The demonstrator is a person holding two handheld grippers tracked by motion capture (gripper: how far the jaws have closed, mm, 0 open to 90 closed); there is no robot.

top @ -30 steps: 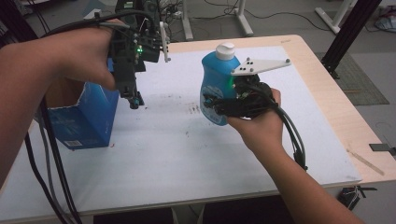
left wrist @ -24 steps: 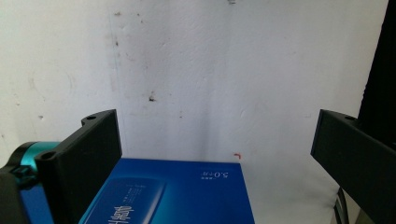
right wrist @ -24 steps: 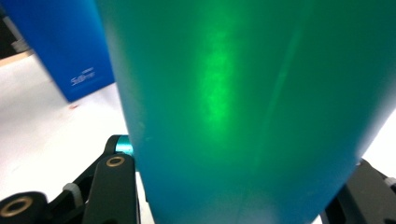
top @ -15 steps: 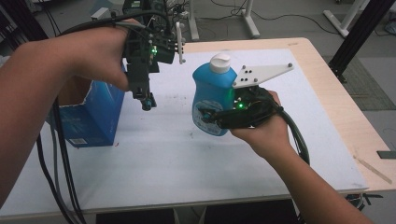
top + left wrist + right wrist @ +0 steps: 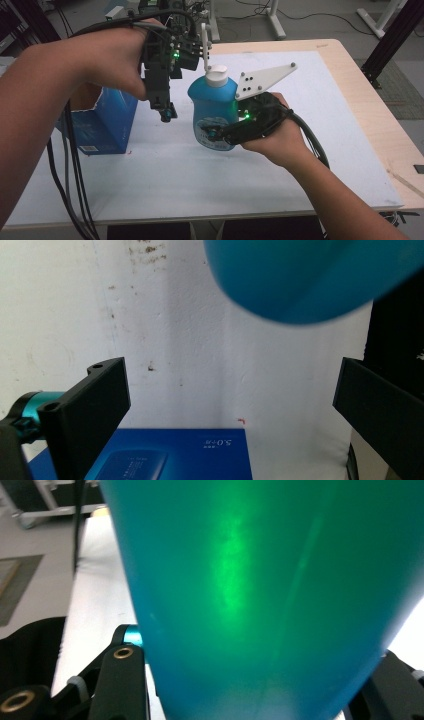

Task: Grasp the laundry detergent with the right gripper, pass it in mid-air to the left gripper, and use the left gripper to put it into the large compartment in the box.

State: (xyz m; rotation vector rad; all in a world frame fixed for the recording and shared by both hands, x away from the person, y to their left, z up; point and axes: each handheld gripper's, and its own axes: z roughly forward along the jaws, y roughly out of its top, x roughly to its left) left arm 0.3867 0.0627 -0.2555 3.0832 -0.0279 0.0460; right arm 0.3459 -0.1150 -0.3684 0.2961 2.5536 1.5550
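Left gripper (image 5: 167,112): black boxy body, green light, bundle of black cables trailing down. Right gripper (image 5: 212,135): black, green light, grey three-cornered plate (image 5: 262,80) with dark screw dots, thick black cable. Flat black fingers (image 5: 92,407), teal fitting beside. Bare forearms, no sleeves.

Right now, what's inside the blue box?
The blue box has its top open, but its brown inside is in shadow and the left hand covers part of it, so its contents cannot be seen.

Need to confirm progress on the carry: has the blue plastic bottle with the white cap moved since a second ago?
Yes. The blue plastic bottle with the white cap, clamped in the right gripper, has shifted left toward the blue cardboard box.
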